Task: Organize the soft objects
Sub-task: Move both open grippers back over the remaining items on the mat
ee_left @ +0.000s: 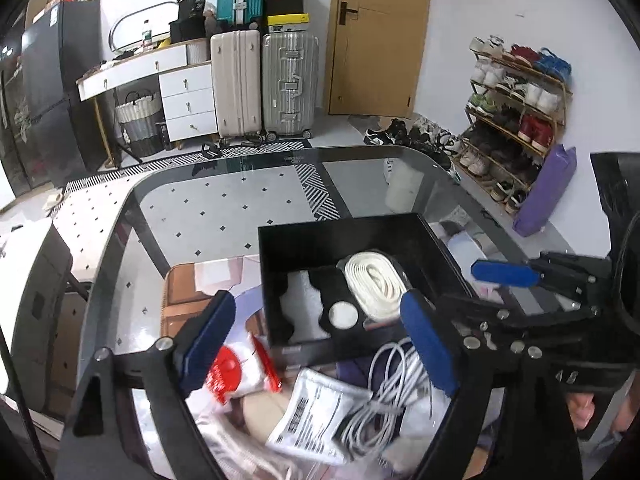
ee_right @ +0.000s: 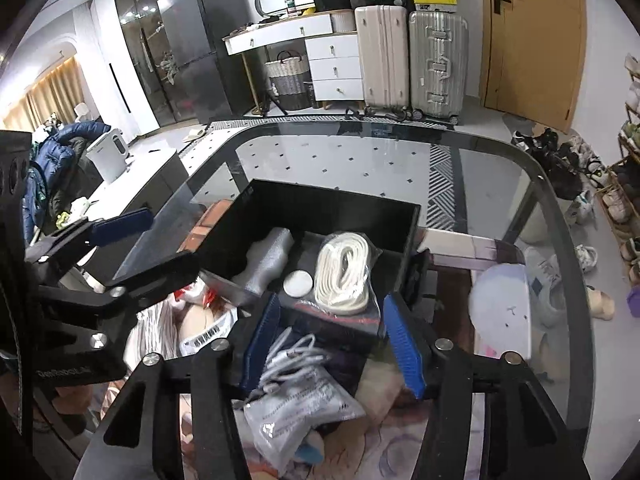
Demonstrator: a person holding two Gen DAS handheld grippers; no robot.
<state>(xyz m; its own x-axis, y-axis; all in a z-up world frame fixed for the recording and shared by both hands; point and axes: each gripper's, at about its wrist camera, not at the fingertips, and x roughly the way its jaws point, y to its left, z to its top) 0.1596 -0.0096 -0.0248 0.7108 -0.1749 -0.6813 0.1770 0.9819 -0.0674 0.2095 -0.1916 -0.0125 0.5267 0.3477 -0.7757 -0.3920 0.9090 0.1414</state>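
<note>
The rounded glass-topped bench (ee_right: 500,184) carries an open black rectangular box (ee_right: 336,212) holding a coiled white flat strap in clear wrap (ee_right: 342,276), with a loose pile nearer the cameras: a grey printed plastic pouch (ee_right: 296,408) under a tangled white cable bundle (ee_right: 292,356). Both the left tool (ee_left: 316,344) and the right tool (ee_right: 332,340) hang spread above the box's near edge, pinching nothing. The risk I see is a closing pad snagging a cable loop and dragging the pouch, or nudging the light box across slick glass.
</note>
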